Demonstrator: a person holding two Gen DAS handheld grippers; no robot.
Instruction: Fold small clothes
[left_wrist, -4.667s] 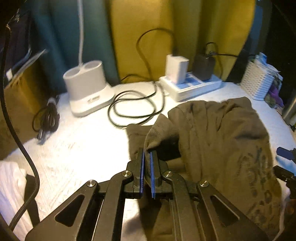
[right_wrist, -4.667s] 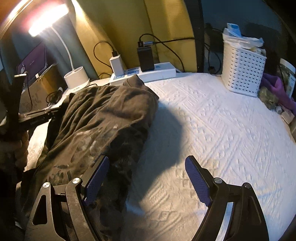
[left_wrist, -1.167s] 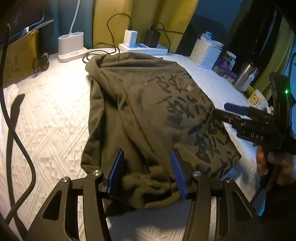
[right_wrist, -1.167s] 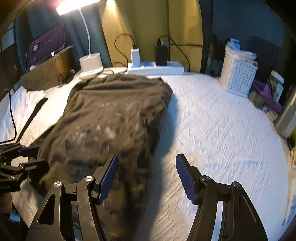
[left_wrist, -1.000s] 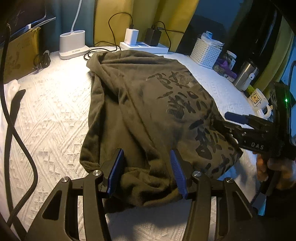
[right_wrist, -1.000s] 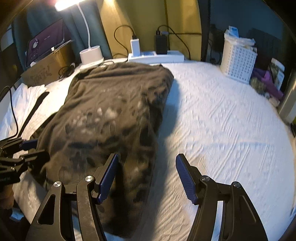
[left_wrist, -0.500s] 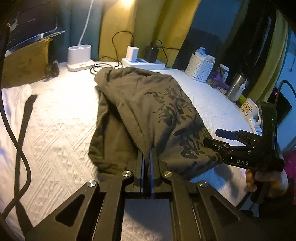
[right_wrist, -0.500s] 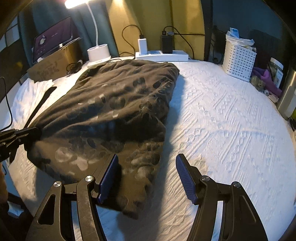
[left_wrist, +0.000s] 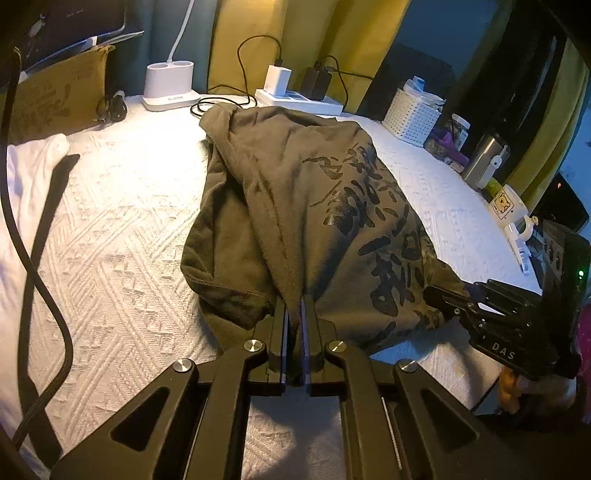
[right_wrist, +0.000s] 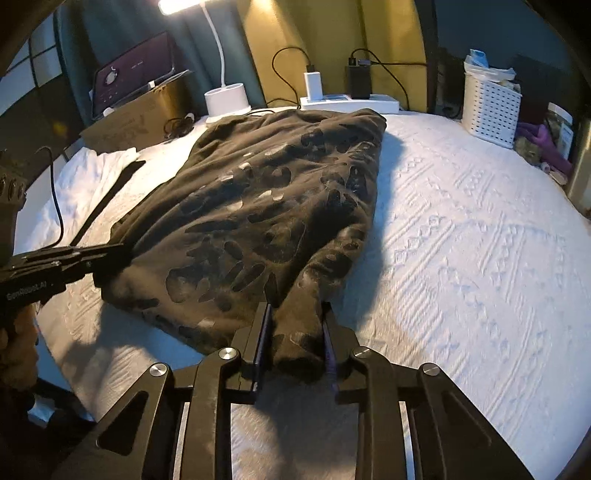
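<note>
An olive-green garment (left_wrist: 295, 192) with black printed lettering lies lengthwise on the white quilted bedspread (left_wrist: 122, 229). My left gripper (left_wrist: 294, 314) is shut on the near hem of the garment. My right gripper (right_wrist: 297, 325) is shut on a bunched corner of the same garment (right_wrist: 266, 206) at its near right edge. In the left wrist view the right gripper (left_wrist: 458, 299) shows at the garment's right corner. In the right wrist view the left gripper (right_wrist: 107, 254) shows at its left corner.
At the back stand a white lamp base (left_wrist: 168, 86), a power strip with chargers and cables (left_wrist: 295, 96) and a white basket (left_wrist: 412, 116). A cardboard box (left_wrist: 55, 96) is at the left. A metal tumbler (left_wrist: 484, 158) and a mug (left_wrist: 508, 205) stand at the right.
Both grippers closed on the garment's near edge: the left half a second ago, the right just now. The garment is pulled flatter and longer toward me.
</note>
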